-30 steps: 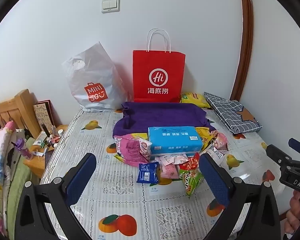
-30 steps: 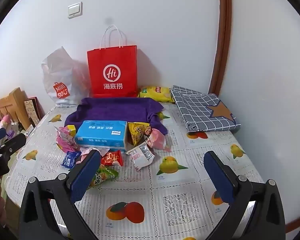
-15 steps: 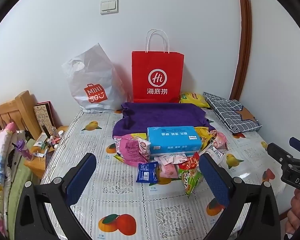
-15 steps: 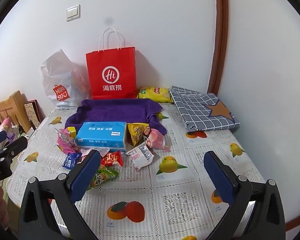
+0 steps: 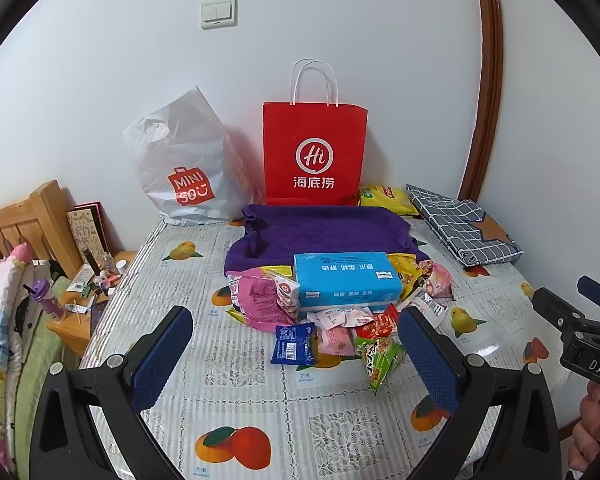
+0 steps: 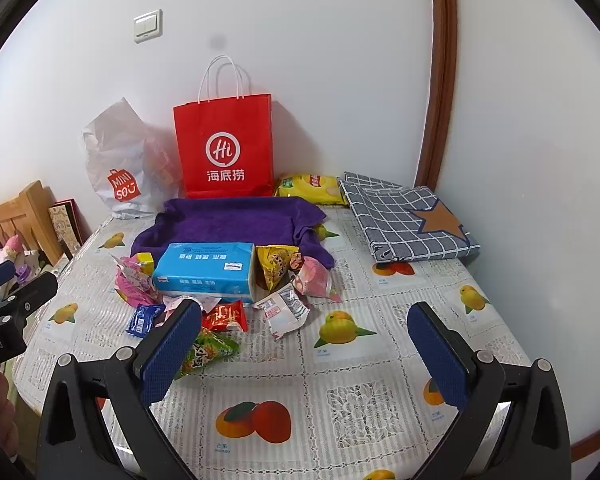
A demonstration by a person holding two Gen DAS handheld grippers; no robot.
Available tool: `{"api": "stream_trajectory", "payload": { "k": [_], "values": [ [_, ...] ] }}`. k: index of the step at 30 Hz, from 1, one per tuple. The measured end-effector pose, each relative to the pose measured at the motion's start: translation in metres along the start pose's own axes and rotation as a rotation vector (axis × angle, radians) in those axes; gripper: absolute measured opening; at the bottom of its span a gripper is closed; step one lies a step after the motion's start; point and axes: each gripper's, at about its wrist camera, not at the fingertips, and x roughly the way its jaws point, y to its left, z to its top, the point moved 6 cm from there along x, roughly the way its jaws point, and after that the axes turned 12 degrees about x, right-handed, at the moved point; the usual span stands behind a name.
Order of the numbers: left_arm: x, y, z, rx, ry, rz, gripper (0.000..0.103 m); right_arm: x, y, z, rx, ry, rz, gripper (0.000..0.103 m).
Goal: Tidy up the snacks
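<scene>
Hovering spread and empty, both hand-held grippers (image 5: 296,356) (image 6: 304,352) face snacks (image 5: 340,312)

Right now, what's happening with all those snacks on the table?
A person holds a gripper in each hand, and both hover open above the near side of the table. The left gripper and right gripper hold nothing. The snack packets lie in a loose heap around a blue tissue pack, in front of a purple cloth and a red paper bag. Sorting hasn't started.
</scene>
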Motion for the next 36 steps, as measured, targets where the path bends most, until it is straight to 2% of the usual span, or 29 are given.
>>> {"api": "stream_trajectory", "payload": {
  "k": [36],
  "values": [
    [-0.0005, -0.0014, 0.0006, -0.002, -0.001, -0.005, 0.103, -0.0054, 0.0037, -0.0035, -0.011, -0.021, 0.009, 0.102]
  ]
}}
